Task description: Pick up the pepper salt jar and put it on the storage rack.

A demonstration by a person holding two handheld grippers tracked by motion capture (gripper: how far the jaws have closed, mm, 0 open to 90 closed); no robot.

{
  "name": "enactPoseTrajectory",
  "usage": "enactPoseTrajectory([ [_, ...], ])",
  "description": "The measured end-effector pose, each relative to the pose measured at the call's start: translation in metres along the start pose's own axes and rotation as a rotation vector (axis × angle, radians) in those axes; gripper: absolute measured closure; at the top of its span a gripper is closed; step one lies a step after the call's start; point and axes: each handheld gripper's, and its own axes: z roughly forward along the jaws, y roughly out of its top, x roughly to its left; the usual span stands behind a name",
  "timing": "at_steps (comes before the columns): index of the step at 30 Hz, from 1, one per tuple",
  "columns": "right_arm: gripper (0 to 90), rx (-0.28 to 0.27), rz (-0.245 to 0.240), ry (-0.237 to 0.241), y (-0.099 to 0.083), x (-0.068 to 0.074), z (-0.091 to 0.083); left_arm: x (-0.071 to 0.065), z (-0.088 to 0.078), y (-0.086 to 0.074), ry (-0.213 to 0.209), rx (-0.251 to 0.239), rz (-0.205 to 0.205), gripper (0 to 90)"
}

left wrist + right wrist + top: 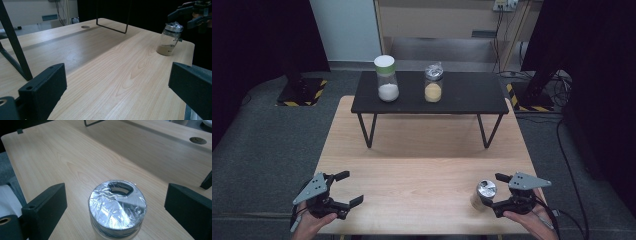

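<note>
We position the right gripper at the table's near right corner, jaws spread around the foil-capped jar, untouched. The left gripper hangs spread and empty at the near left corner.

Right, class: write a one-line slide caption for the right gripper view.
Open tongs straddle a foil-capped glass jar standing on the wooden table, pads clear of it.

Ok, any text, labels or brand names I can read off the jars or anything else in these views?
None can be read.
Clear glass jar with the foil-wrapped silver lid: no label showing.
Glass jar with the white lid and green band: no text visible.
Glass jar of yellow powder: no text visible.
Yellow-and-black striped floor plates: hazard stripes, no words.
</note>
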Motion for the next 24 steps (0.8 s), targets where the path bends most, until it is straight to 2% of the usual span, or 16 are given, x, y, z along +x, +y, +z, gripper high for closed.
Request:
enactPoseTrajectory([
  [18,10.3,0.015,0.002,0.020,-0.010,-0.008,0.015,0.000,0.000,0.000,0.001,0.004,0.002,0.8],
  [23,15.2,0.018,-0.012,0.024,-0.011,-0.008,0.017,0.000,0.000,0.000,0.002,0.005,0.000,0.8],
  [24,18.7,0.017,-0.021,0.023,-0.011,-0.008,0.016,0.000,0.000,0.000,0.002,0.006,0.000,0.8],
])
